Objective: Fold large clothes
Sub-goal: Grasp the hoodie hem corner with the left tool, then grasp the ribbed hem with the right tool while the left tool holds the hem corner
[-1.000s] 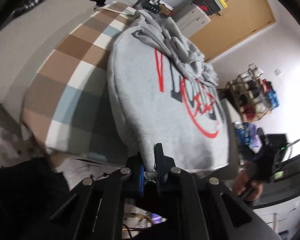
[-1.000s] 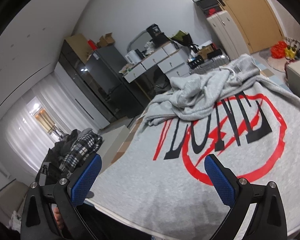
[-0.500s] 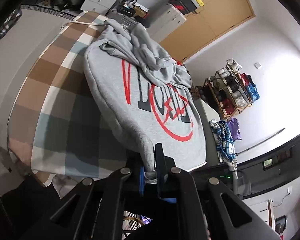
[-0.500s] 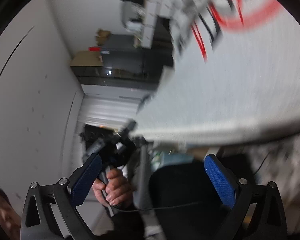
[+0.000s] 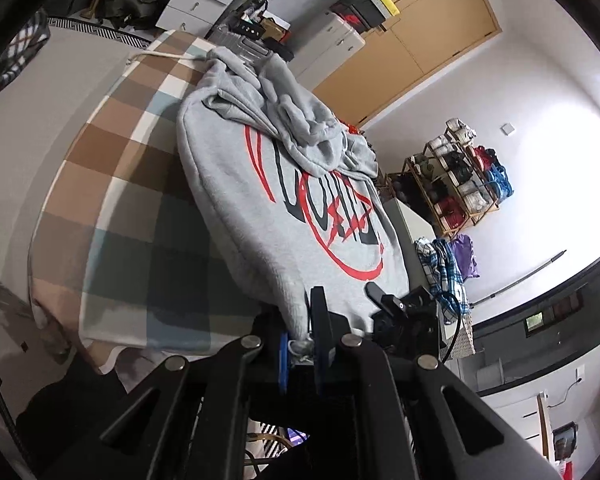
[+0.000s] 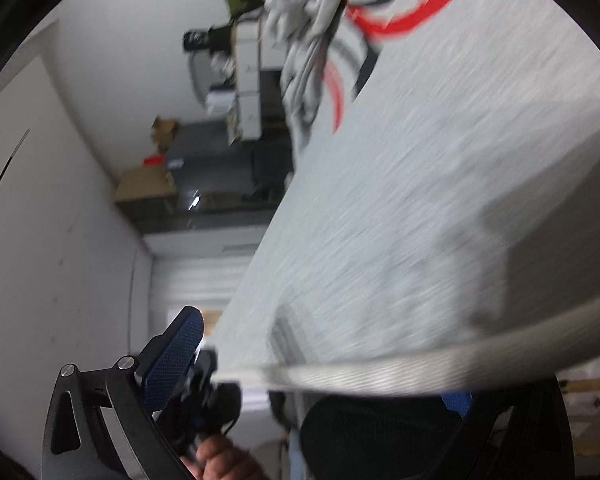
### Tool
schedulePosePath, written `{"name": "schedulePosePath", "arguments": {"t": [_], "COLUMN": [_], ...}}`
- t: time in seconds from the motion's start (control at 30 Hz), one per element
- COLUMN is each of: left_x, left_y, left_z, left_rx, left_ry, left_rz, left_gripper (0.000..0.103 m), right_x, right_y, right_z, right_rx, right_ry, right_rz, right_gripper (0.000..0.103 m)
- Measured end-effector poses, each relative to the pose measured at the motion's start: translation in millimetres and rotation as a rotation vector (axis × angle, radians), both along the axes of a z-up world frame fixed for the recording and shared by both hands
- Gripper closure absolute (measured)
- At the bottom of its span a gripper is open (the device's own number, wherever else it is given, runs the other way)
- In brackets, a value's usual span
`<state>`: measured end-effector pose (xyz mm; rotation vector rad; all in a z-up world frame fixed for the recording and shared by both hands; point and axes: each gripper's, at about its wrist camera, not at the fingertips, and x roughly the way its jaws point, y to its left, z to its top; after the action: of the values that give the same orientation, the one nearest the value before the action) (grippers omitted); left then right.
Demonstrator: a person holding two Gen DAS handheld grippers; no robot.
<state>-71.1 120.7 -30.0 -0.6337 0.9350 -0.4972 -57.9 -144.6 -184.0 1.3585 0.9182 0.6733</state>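
Left gripper (image 5: 302,346), clamped on the grey sweatshirt's (image 5: 268,200) hem; right gripper (image 6: 316,364), jaws wide and empty, has dropped to that hem at 3 o'clock, readying a two-point lift.

Left view is sharp, with window glare at 2 o'clock; right view is motion-blurred; both have dark fisheye edges.

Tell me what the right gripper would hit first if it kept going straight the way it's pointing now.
Probably the grey sweatshirt. The right gripper has its jaws open, and the garment's ribbed hem crosses right between them, filling the view ahead. The picture is blurred, so how near the cloth is stays uncertain.
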Motion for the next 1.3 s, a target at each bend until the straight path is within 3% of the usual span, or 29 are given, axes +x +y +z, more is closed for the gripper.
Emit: {"name": "schedulePosePath", "arguments": {"t": [0.2,0.37,0.4,0.5,0.53,0.67,0.87,1.07,1.3], "left_x": [3.5,4.5,3.9,1.7,1.2,0.9,-0.2,1.4,6.1], "left_y": [4.7,-0.6,-4.6,-11.0,-12.7,-16.9,-20.6,-22.7,-18.3], "left_z": [-1.7,-6.7,-7.4,-11.9,-13.8,-13.9,-11.5,-13.5,-18.2], "left_rx": [0.033,0.122,0.160,0.244,0.255,0.302,0.339,0.349,0.332], "left_ry": [-0.001,-0.015,-0.024,-0.044,-0.046,-0.064,-0.089,-0.093,-0.076], "left_rz": [0.013,0.018,0.020,0.028,0.027,0.031,0.030,0.023,0.020], "left_gripper": [0.099,0.099,0.099,0.099,0.099,0.099,0.099,0.099,0.099], "right_x": [-6.1,-10.5,-10.0,-4.7,-1.8,3.5,10.0,13.5,22.3], "right_y": [-78.7,-168.6,-186.7,-219.8,-228.2,-242.7,-232.5,-234.5,-226.0], "right_z": [7.8,22.0,26.1,34.5,34.3,32.5,44.4,54.1,65.4], "right_rx": [-0.132,-0.284,-0.320,-0.433,-0.455,-0.497,-0.694,-0.781,-0.901], "right_ry": [0.030,0.098,0.105,0.141,0.162,0.203,0.183,0.138,0.087], "right_rz": [-0.208,-0.386,-0.407,-0.395,-0.384,-0.337,-0.291,-0.269,-0.229], "right_gripper": [0.000,0.001,0.004,0.026,0.037,0.057,0.079,0.093,0.095]}}
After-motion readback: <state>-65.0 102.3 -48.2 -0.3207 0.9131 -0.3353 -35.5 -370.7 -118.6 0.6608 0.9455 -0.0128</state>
